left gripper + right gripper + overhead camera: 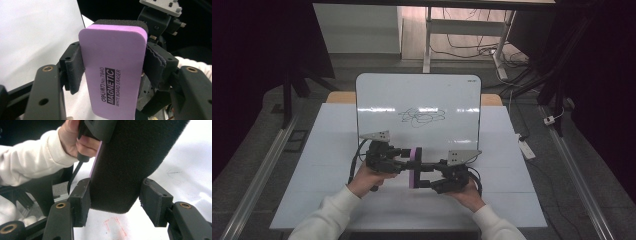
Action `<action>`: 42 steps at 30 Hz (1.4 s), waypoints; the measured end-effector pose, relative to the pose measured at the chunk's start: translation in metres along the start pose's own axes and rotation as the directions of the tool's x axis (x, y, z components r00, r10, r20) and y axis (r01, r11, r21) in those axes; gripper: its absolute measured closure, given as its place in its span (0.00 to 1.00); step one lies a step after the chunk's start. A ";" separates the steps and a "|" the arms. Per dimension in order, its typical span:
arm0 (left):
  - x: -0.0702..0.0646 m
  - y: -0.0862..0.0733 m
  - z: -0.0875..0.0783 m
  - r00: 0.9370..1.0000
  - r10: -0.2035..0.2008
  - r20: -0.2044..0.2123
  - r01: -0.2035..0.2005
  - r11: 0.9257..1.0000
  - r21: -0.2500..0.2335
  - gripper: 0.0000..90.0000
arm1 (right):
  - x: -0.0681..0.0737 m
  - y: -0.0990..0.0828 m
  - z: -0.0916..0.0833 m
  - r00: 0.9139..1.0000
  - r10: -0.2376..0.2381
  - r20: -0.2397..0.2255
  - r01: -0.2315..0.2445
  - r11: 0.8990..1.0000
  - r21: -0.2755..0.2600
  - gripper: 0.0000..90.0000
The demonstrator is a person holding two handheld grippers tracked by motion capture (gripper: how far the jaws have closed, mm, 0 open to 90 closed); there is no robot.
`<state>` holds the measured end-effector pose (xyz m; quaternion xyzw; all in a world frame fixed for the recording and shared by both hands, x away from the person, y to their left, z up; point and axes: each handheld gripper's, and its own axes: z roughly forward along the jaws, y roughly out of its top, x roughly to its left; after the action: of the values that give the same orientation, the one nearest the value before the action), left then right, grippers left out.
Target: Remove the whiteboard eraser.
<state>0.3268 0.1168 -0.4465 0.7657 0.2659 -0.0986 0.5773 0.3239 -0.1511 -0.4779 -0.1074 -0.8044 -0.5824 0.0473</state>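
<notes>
Above the near table (pixel 337 200), in front of the whiteboard (pixel 377 95), a purple eraser (pixel 113 72) is held between both grippers. Right gripper (pixel 113 205) jaws are clamped on it; left gripper (pixel 113 75) jaws flank its edges, contact unclear. Light, stiff-backed and soft-felted; the long edges are judged best gripped.

Purple eraser (pixel 414 167) upright between left gripper (pixel 403 159) and right gripper (pixel 426 176), above white desk (pixel 312 165), scribbled whiteboard (pixel 418 107) behind.
</notes>
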 end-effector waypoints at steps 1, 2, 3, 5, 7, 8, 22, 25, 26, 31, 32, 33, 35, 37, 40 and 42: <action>0.000 0.000 0.000 1.000 -0.004 0.002 0.004 1.000 0.002 0.41 | -0.001 0.000 -0.001 1.000 0.004 -0.001 -0.004 1.000 -0.003 0.48; 0.001 0.000 0.000 1.000 -0.004 0.003 0.004 1.000 0.002 0.41 | -0.001 0.000 -0.001 1.000 0.006 -0.001 -0.006 1.000 -0.002 0.48; 0.000 0.000 0.000 1.000 -0.003 0.002 0.003 1.000 0.003 0.41 | -0.001 0.000 -0.001 1.000 0.006 -0.001 -0.006 1.000 -0.002 0.48; 0.000 0.000 -0.001 1.000 -0.006 0.002 0.006 1.000 -0.002 0.41 | 0.000 0.000 -0.001 1.000 0.006 0.000 -0.006 1.000 -0.005 0.48; -0.001 0.000 -0.001 1.000 0.002 -0.007 -0.002 1.000 -0.006 0.42 | -0.001 0.000 -0.001 1.000 0.011 -0.001 -0.012 1.000 -0.012 0.48; -0.001 0.000 -0.001 1.000 0.010 -0.016 -0.010 1.000 -0.003 0.43 | -0.001 0.000 -0.001 1.000 0.011 0.002 -0.011 1.000 -0.011 0.49; -0.007 0.003 -0.007 0.984 0.040 -0.173 -0.037 0.999 0.021 0.46 | 0.003 0.000 -0.002 0.991 0.019 0.132 -0.016 1.000 -0.025 0.35; -0.011 0.005 -0.010 0.973 0.056 -0.222 -0.051 0.998 0.031 0.46 | 0.005 -0.002 -0.010 0.980 0.027 0.198 -0.022 0.999 -0.027 0.35; -0.012 0.005 -0.012 0.969 0.060 -0.238 -0.054 0.998 0.033 0.46 | 0.006 -0.003 -0.013 0.976 0.026 0.217 -0.021 0.999 -0.028 0.35; -0.015 0.009 -0.020 0.952 0.076 -0.296 -0.070 0.997 0.031 0.46 | 0.012 -0.014 -0.039 0.941 0.012 0.339 -0.015 1.000 0.004 0.34; -0.016 0.010 -0.021 0.948 0.078 -0.308 -0.073 0.997 0.028 0.46 | 0.013 -0.017 -0.045 0.932 0.012 0.361 -0.017 1.000 0.010 0.34; -0.016 0.010 -0.022 0.946 0.080 -0.314 -0.075 0.997 0.027 0.46 | 0.012 -0.021 -0.054 0.923 0.025 0.385 -0.028 1.000 0.003 0.34; -0.018 0.011 -0.024 0.939 0.092 -0.331 -0.087 0.996 0.028 0.46 | 0.011 -0.027 -0.068 0.901 0.050 0.431 -0.052 0.999 -0.007 0.34; -0.020 0.012 -0.026 0.933 0.107 -0.343 -0.102 0.994 0.033 0.46 | 0.009 -0.035 -0.083 0.881 0.069 0.468 -0.070 0.997 -0.015 0.34; -0.020 0.013 -0.029 0.927 0.113 -0.357 -0.106 0.994 0.038 0.45 | 0.007 -0.044 -0.100 0.852 0.081 0.517 -0.085 0.996 -0.016 0.34; -0.019 0.014 -0.032 0.922 0.117 -0.370 -0.108 0.993 0.045 0.46 | 0.006 -0.050 -0.112 0.830 0.094 0.550 -0.097 0.995 -0.024 0.34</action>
<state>0.3130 0.1382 -0.4164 0.7913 0.3248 0.0782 0.5121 0.3012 -0.2714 -0.4873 -0.3102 -0.7791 -0.5217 -0.1566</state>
